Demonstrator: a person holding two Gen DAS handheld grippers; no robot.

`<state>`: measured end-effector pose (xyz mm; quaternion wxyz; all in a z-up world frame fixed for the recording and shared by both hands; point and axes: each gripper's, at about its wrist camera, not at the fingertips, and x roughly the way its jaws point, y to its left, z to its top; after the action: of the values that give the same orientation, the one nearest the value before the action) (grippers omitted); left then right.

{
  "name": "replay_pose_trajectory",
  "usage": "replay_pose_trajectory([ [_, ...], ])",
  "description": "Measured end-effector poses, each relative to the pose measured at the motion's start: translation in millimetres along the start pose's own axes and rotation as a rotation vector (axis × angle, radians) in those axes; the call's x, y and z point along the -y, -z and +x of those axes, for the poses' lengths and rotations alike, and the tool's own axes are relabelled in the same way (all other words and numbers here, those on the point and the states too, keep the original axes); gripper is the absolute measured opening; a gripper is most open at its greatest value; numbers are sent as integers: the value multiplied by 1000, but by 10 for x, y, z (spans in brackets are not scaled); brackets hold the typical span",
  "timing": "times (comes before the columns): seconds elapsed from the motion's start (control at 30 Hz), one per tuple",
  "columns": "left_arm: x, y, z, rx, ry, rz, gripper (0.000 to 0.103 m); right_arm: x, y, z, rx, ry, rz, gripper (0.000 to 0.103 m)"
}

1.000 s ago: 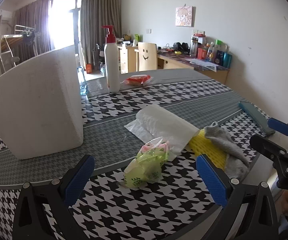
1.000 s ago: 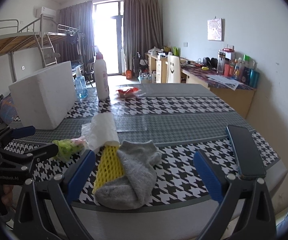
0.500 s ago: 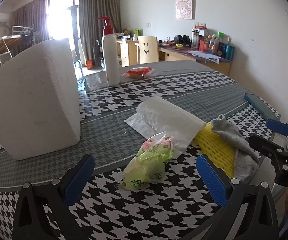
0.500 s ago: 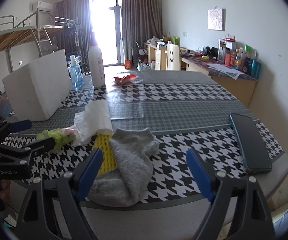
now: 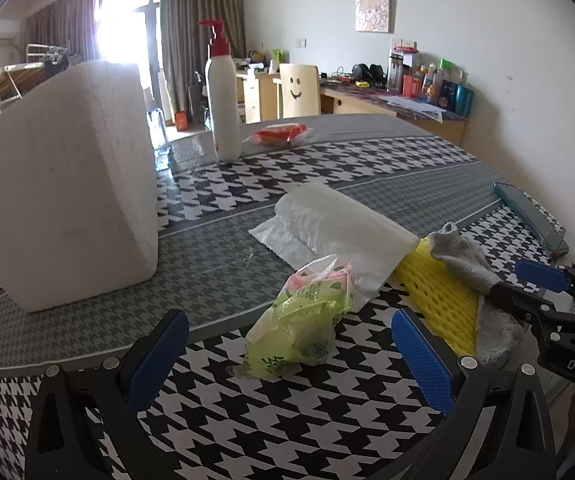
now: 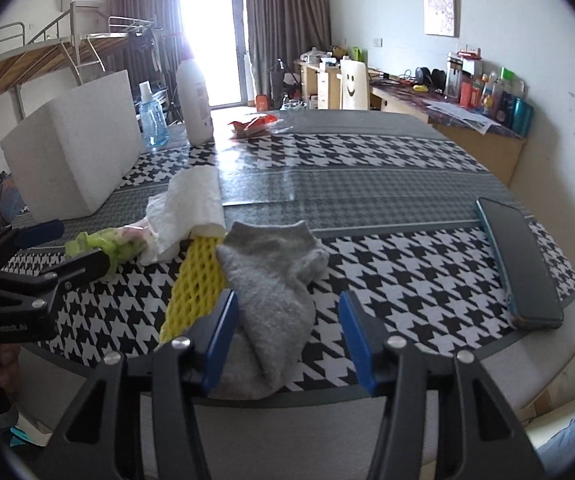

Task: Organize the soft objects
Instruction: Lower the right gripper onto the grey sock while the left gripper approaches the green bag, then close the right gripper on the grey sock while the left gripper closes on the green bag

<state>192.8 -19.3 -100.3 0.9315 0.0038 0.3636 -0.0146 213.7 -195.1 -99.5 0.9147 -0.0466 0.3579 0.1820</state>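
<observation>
A grey sock [image 6: 271, 276] lies at the table's near edge, partly over a yellow foam net [image 6: 195, 284]. A white plastic bag roll [image 6: 191, 208] and a green crumpled packet [image 6: 103, 244] lie to their left. My right gripper [image 6: 289, 344] is open, its jaws half closed around the sock's near end. My left gripper [image 5: 287, 364] is open wide just before the green packet [image 5: 303, 320]. The left wrist view also shows the sock [image 5: 471, 264], the net [image 5: 439, 296] and the roll [image 5: 335, 228].
A white foam box [image 5: 63, 204] stands at the left. A pump bottle [image 5: 223, 96], a blue spray bottle [image 6: 152, 120] and a red packet [image 5: 281, 134] stand farther back. A phone [image 6: 519, 268] lies at the right edge of the houndstooth table [image 6: 367, 184].
My right gripper has moved forward to the sock and its jaws have narrowed around it. My left gripper has come slightly closer to the green packet.
</observation>
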Motion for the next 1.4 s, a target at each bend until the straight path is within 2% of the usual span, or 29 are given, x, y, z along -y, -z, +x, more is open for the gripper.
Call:
replay_pose_trajectory([
  [0.1,6,9,16,-6,5,3,98,-18,18,27,-14,2,-9,56],
  [0.27,6,25,34,-17,3,2,90,-32,31,71,-32,-4,-5,46],
  [0.43,-5,35,43,-26,15,-2,85,-20,41,57,-35,-6,-2,43],
  [0.63,0,49,40,-33,32,-7,77,-8,61,21,-38,-19,8,35],
  [0.7,1,54,41,-38,38,-13,72,-3,65,0,-37,-20,15,33],
  [0.87,31,72,56,-55,54,-6,48,24,60,-61,-26,-19,25,30],
  [1.13,40,102,55,-64,80,-15,32,81,62,-115,-16,-11,44,26],
  [1.4,36,102,-99,-27,93,-10,32,105,59,-159,-8,-15,56,13],
])
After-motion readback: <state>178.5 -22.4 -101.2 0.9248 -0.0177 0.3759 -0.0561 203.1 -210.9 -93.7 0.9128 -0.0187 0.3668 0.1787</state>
